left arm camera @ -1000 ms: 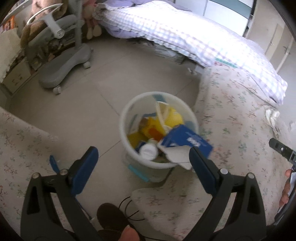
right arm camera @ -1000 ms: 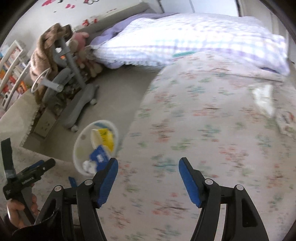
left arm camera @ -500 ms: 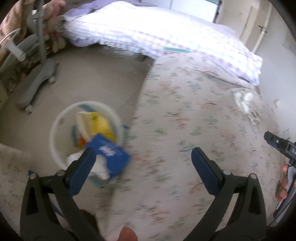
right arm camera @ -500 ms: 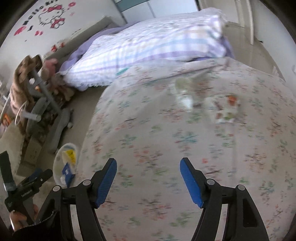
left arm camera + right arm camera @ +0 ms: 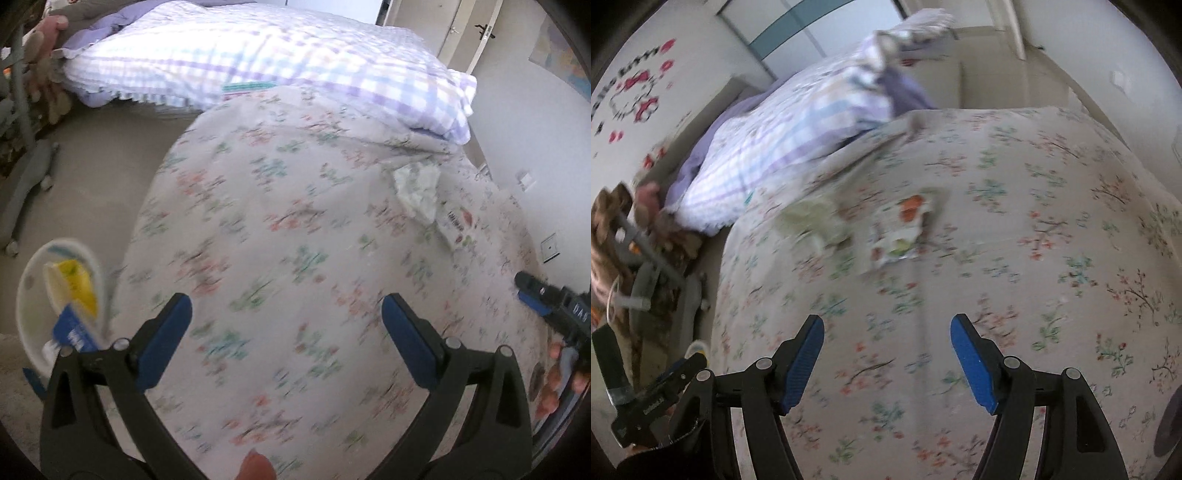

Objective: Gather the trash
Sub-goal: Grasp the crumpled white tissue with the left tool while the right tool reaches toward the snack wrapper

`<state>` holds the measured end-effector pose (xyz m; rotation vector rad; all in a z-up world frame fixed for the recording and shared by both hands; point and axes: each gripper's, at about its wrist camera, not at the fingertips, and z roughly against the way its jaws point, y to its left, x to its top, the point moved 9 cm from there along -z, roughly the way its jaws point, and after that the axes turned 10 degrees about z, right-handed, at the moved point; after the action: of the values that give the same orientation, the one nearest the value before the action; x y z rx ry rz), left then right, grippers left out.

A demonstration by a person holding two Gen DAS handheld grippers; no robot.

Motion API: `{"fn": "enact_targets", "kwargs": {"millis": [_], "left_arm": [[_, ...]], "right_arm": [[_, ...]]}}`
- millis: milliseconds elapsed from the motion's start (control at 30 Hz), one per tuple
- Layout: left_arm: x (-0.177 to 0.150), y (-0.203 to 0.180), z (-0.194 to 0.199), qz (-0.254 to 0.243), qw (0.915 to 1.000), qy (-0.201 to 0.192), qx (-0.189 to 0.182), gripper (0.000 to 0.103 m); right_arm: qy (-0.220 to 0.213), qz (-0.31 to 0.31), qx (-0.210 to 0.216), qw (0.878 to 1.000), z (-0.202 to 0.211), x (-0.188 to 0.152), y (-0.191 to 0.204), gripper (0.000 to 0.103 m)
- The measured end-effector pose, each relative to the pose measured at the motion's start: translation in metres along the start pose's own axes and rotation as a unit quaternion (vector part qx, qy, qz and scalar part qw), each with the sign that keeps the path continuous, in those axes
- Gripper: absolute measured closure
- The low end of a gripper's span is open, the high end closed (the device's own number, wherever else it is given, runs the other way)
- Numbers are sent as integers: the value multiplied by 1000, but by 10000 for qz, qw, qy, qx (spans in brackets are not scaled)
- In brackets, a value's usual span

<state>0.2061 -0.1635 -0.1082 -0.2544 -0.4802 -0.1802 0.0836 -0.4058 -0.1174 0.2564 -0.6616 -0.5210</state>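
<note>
A crumpled white tissue (image 5: 417, 190) and a flat printed snack wrapper (image 5: 458, 225) lie side by side on the floral bed cover (image 5: 280, 229), far right in the left wrist view. In the right wrist view the tissue (image 5: 816, 221) and the wrapper (image 5: 901, 229) lie ahead of me. My left gripper (image 5: 286, 325) is open and empty over the bed. My right gripper (image 5: 886, 356) is open and empty, well short of the wrapper. A white trash bin (image 5: 33, 273) with a yellow carton and a blue box stands on the floor at the left.
A purple checked duvet (image 5: 266, 62) is bunched at the head of the bed. A grey chair base (image 5: 26, 184) and plush toys stand on the floor at the left. The wall with sockets (image 5: 550, 247) runs along the bed's right side.
Both grippers have swung right, from the bin to over the bed. The tissue and wrapper have come into view and are nearer to the right gripper. Both grippers stay open.
</note>
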Motion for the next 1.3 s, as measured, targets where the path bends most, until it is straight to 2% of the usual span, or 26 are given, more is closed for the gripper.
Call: {"fn": "enact_targets", "kwargs": {"millis": [167,367,533,600,733,800,900,1133,1200,1233,1267,1300], "left_arm": [[19,-39,-22,-161,9998,27,-122,1],[35,-82,-52,-90,9993,89,-342,1],[42,-116,-69,-60,9970,80,-772,22],[42,-132,-77,-82,9953,117,-953,39],[40,-149,-95,-100,9945,207,-1024,55],[39,-151,-104,-15,9942,296,-1036,74],[40,-150,-106,48,9933,304,-1116,81],[37,-137,-87,-302,9948,209,-947,83],[36,-132,-81,-412,9951,177,-876,83],[35,-129,-78,-437,9952,169,-854,83],[33,-127,-75,-446,9953,173,-845,83],[31,-124,-71,-449,9953,184,-842,83]], "right_arm": [[98,-424,-70,9990,-27,14,-24,31],[7,-497,-3,9988,-49,27,-40,31],[89,-913,307,9953,-69,24,-51,31],[20,-933,368,9950,-71,27,-52,31],[-80,-854,660,9941,-71,33,-39,34],[-122,-843,763,9934,-72,35,-35,36],[-162,-808,850,9930,-74,39,-29,40],[-88,-894,976,9912,-93,41,-17,61],[19,-874,1029,9908,-99,36,-11,70],[40,-820,1000,9916,-100,35,-9,79],[57,-737,978,9925,-103,36,-4,93],[107,-670,1004,9926,-104,35,1,97]]}}
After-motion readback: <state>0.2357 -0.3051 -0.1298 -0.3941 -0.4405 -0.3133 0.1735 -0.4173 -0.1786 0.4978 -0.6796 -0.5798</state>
